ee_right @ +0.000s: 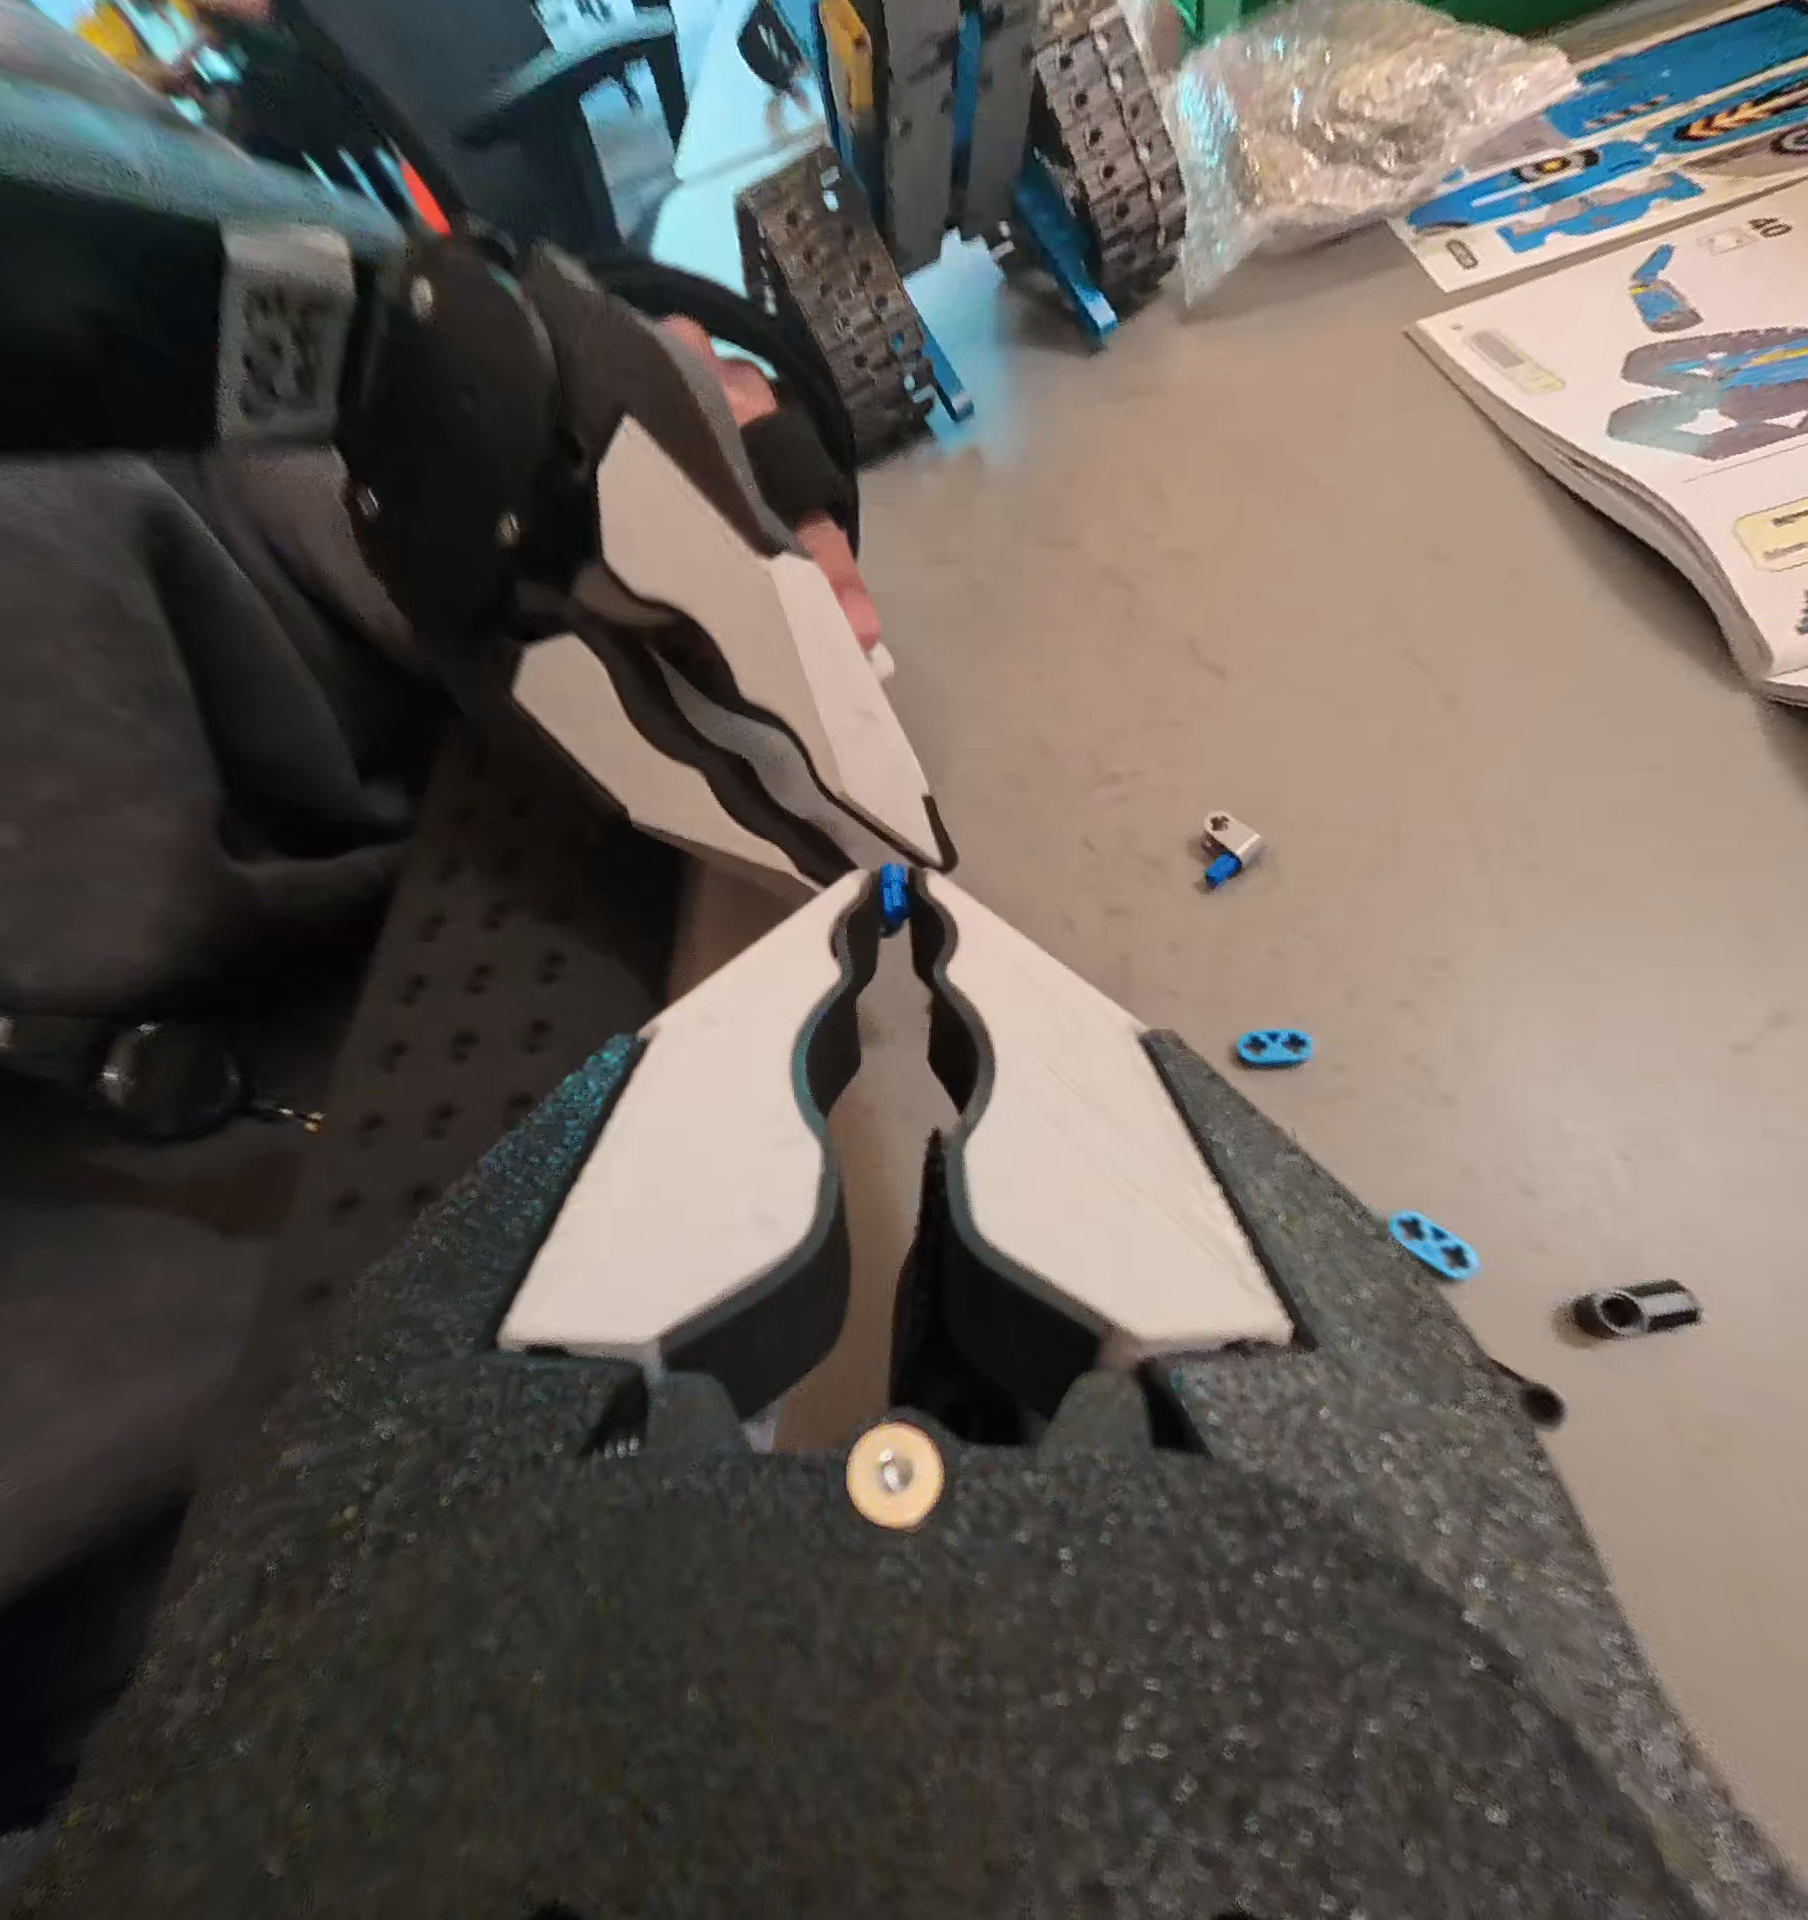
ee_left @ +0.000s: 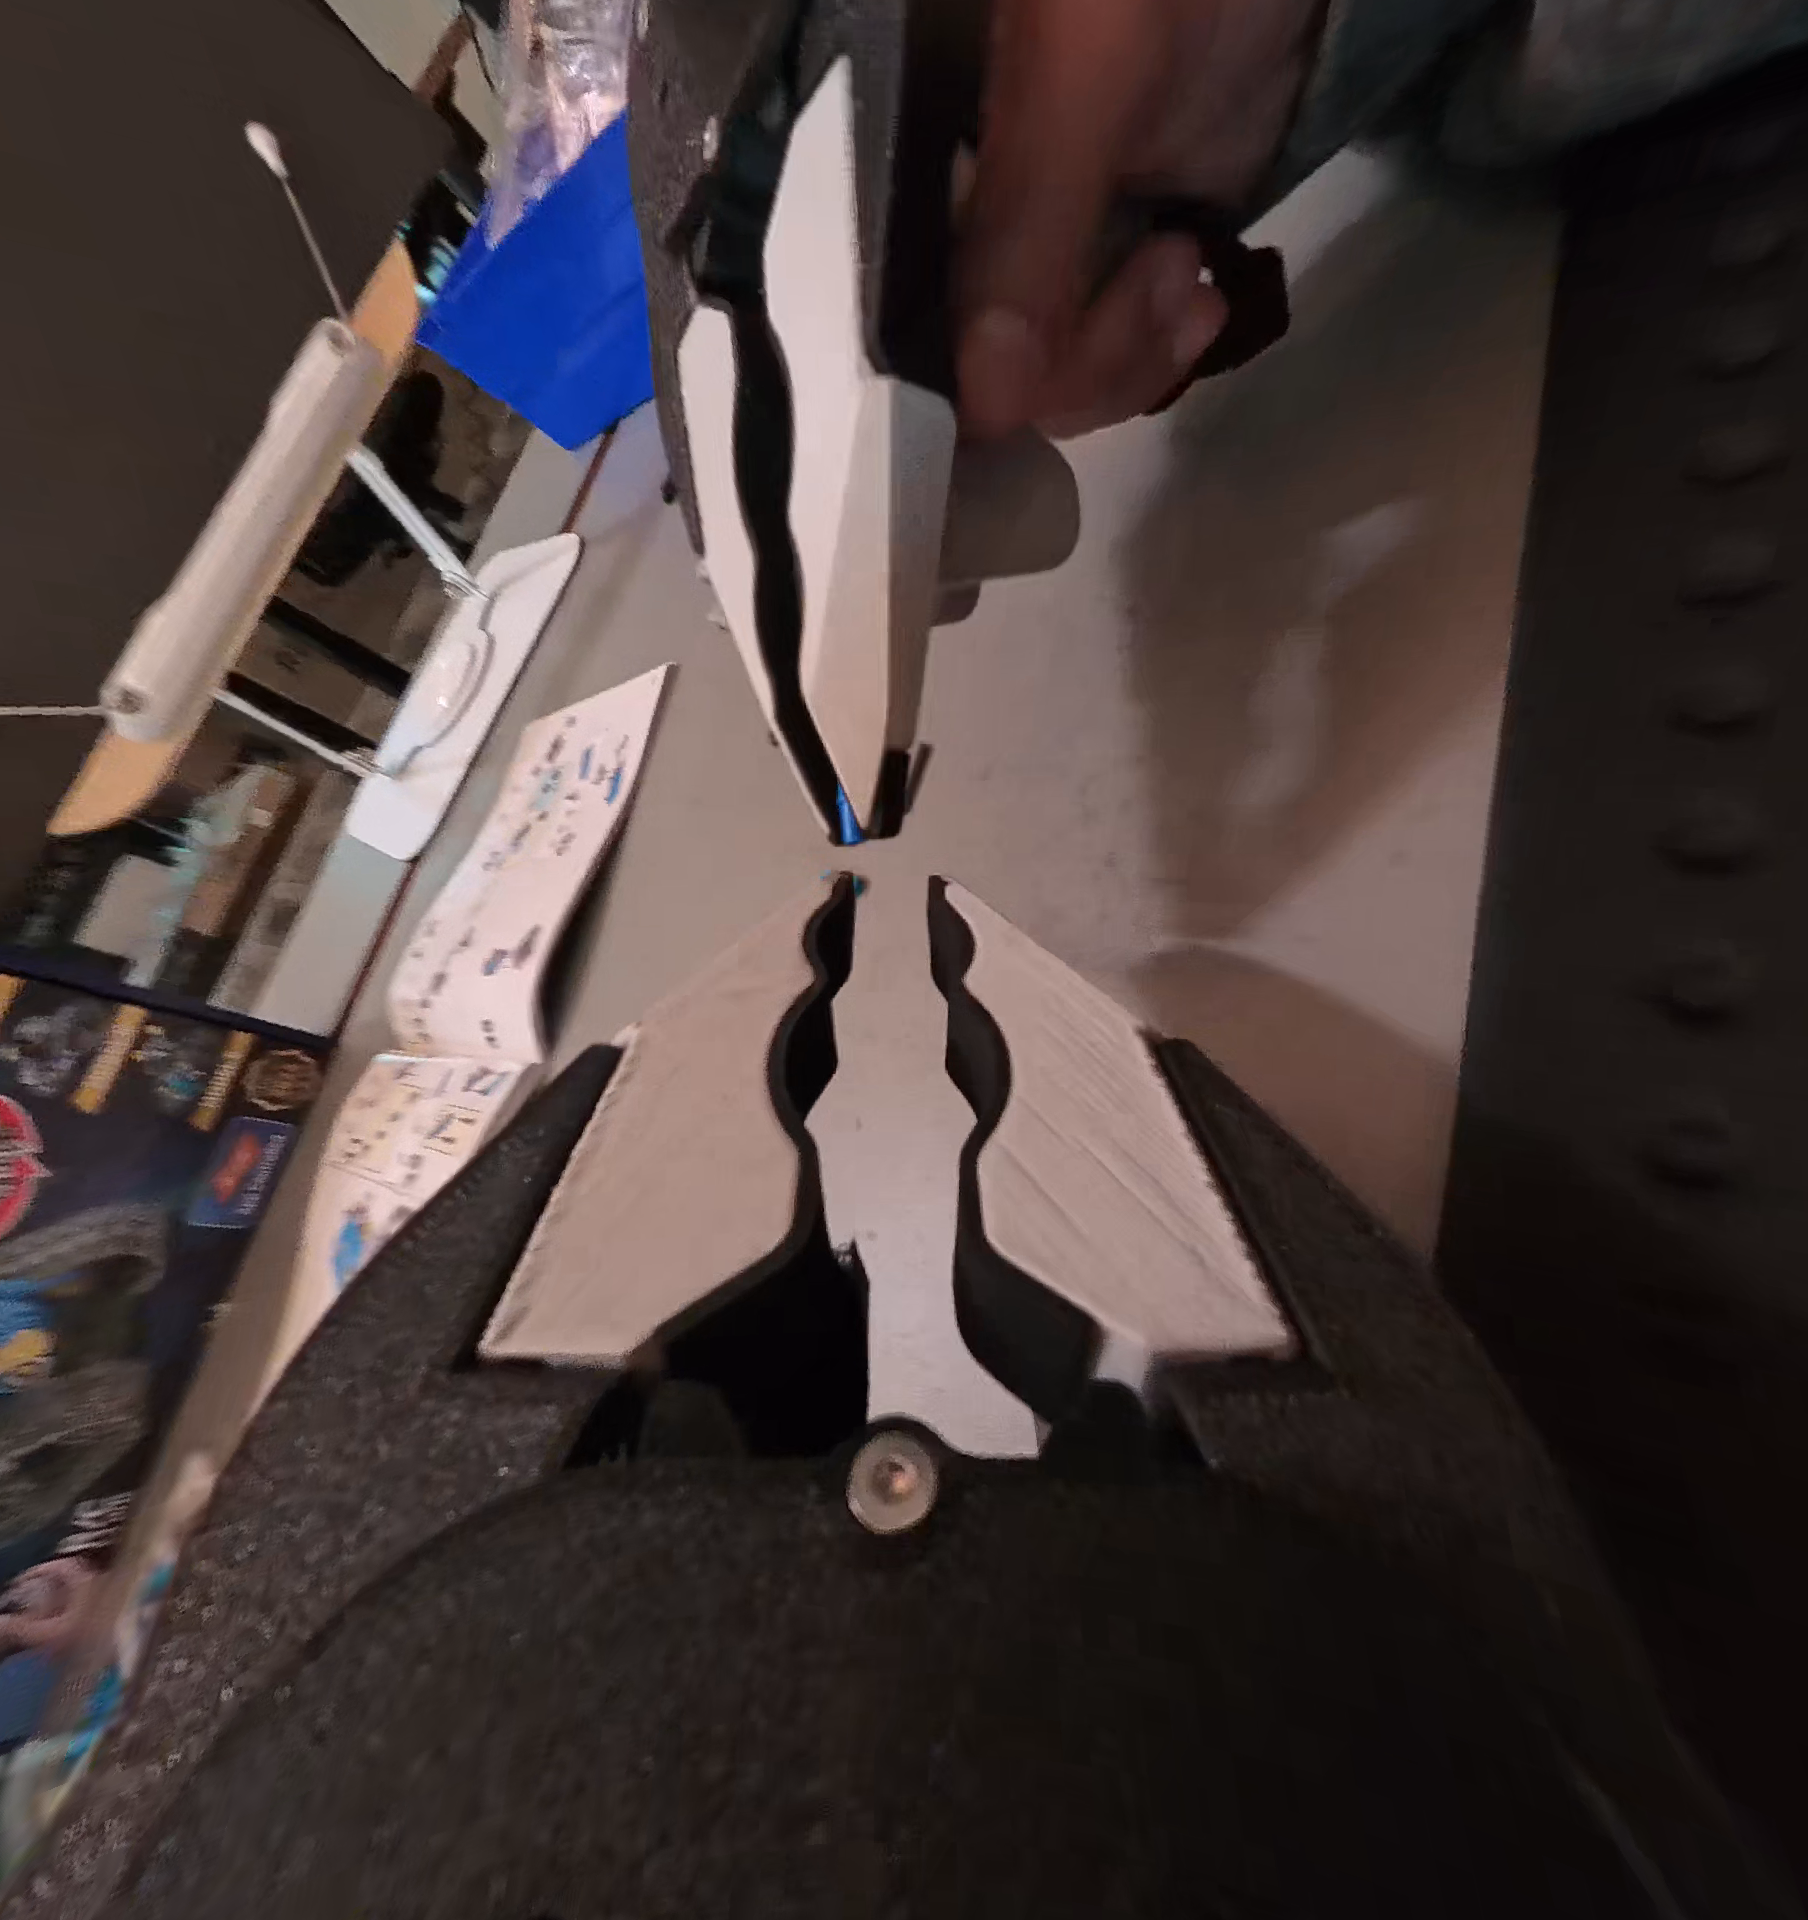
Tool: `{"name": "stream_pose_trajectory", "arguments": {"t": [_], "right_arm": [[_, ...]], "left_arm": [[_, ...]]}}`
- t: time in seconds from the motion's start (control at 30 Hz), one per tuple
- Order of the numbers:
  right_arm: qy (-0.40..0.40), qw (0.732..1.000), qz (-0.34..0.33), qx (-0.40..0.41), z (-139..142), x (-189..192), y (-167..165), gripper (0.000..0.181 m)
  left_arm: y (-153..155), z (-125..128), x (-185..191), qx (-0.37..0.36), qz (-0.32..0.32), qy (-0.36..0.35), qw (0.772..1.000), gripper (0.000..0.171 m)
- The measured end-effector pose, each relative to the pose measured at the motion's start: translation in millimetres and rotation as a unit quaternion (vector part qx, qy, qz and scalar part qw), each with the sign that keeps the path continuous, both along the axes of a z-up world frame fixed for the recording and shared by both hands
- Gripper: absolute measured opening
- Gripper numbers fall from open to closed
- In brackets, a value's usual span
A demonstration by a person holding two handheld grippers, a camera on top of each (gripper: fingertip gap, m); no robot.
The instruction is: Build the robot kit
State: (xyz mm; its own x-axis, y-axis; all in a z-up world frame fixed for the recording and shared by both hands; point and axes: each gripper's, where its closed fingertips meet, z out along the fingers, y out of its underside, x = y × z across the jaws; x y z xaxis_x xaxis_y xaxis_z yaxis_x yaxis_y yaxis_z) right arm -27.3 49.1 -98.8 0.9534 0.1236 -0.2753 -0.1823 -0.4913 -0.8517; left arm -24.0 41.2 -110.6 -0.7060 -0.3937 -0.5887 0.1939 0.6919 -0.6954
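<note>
Right gripper [ee_right: 892, 883] pinched shut on a small blue pin [ee_right: 892, 896] at its fingertips, tip to tip with the left gripper [ee_left: 887, 883] — jaws slightly parted, nothing between them. Grey table [ee_right: 1399, 831] beneath — loose blue plates [ee_right: 1274, 1046], an open instruction booklet [ee_right: 1658, 447] nearby.

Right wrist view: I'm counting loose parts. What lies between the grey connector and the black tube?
Two blue two-hole links, apart, between grey connector and black tube; right wrist view only.

I note printed matter on the open instruction booklet [ee_right: 1648, 436], the sticker sheet [ee_right: 1648, 135], the folded leaflet [ee_left: 526, 862] and the toy box [ee_left: 79, 1226]; wording not transcribed.
</note>
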Motion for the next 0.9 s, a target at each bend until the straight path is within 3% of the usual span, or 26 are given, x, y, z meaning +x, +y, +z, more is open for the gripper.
{"name": "stream_pose_trajectory", "arguments": {"t": [0.13, 0.47, 0.63, 0.9], "right_arm": [[0.042, 0.999, 0.011, 0.018, 7.1, -5.1, 1.9, 0.005], [0.149, 0.986, 0.019, 0.07, 25.8, -7.2, 1.9, 0.004], [0.132, 0.988, 0.012, 0.079, 29.7, -4.6, 2.8, 0.005], [0.112, 0.991, -0.014, 0.075, 26.5, 5.2, 1.1, 0.011]], "left_arm": [[-0.7, 16.0, 1.5, 0.016, 0.009, -0.084, 0.996, 0.009], [-1.2, 35.1, 0.4, 0.051, 0.027, -0.198, 0.978, 0.005], [-1.7, 38.3, 1.4, 0.053, 0.033, -0.216, 0.974, 0.005], [2.9, 32.3, 5.4, 0.044, 0.039, -0.169, 0.984, 0.003]]}}
